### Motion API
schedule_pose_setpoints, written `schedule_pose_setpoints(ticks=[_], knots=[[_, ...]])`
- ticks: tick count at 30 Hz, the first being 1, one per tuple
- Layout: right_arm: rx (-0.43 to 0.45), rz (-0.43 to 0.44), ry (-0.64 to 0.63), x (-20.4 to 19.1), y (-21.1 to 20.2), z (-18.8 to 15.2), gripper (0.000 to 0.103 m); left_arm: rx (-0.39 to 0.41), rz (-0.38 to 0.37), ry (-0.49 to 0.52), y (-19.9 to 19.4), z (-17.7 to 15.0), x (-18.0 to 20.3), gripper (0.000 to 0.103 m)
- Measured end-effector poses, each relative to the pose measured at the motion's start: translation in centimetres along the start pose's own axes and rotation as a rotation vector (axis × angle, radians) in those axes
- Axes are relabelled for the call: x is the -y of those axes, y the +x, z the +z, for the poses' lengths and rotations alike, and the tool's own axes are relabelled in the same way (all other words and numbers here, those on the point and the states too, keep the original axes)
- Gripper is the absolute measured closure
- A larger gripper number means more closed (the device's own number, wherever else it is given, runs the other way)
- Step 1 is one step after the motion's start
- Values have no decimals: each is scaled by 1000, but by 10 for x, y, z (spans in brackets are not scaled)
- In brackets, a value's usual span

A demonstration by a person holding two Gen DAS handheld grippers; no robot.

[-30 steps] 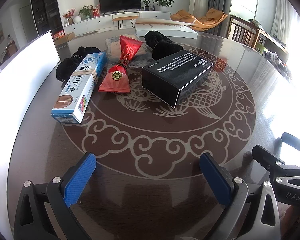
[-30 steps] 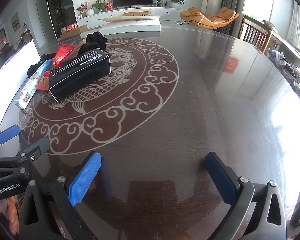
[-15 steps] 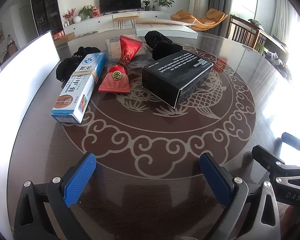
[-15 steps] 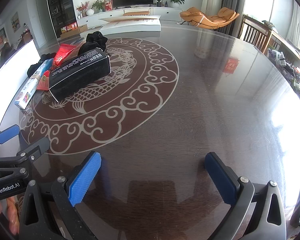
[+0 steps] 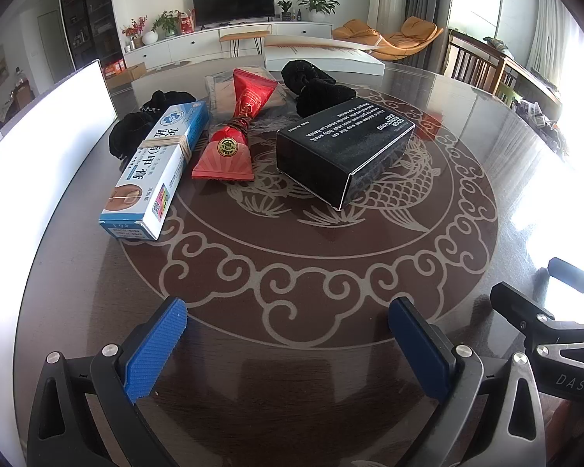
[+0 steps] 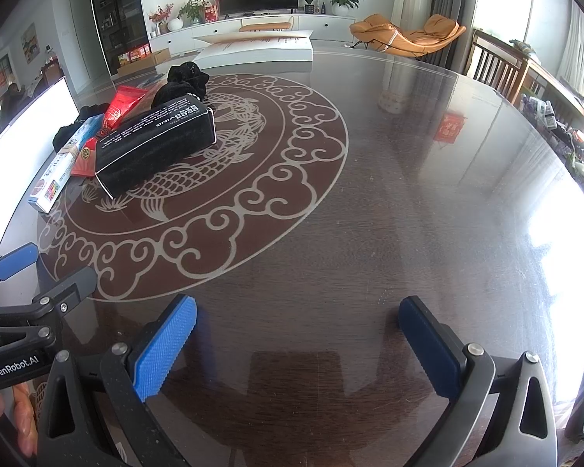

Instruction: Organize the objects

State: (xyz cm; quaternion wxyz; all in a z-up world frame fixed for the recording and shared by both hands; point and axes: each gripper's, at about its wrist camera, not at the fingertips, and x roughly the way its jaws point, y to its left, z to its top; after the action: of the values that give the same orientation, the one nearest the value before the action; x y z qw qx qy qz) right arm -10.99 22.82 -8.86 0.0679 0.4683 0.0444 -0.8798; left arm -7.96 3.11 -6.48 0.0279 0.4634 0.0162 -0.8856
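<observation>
— Ahead of the left gripper [image 5: 288, 334], jaws wide apart over bare table [image 5: 292, 381]: what lies there?
— A black box [image 5: 342, 151] straight ahead; left of it a red packet [image 5: 233, 138], a blue-and-white carton [image 5: 155, 167] and black cloth [image 5: 136, 132].
— And the right gripper [image 6: 298, 334]?
— Spread apart, gripping nothing; the pile sits far forward-left of its jaws.

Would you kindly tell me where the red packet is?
Left wrist view, left of centre: the red packet lies between the blue-and-white box and black box.
</observation>
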Motion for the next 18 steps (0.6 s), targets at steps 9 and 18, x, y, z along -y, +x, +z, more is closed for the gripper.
schedule_pose_setpoints(ticks=[9, 18], knots=[[1, 3, -1, 0, 0, 0, 0, -27, -62, 23, -12, 9, -19, 0], [1, 3, -2, 1, 0, 0, 0, 34, -211, 218, -9, 114, 9, 0]])
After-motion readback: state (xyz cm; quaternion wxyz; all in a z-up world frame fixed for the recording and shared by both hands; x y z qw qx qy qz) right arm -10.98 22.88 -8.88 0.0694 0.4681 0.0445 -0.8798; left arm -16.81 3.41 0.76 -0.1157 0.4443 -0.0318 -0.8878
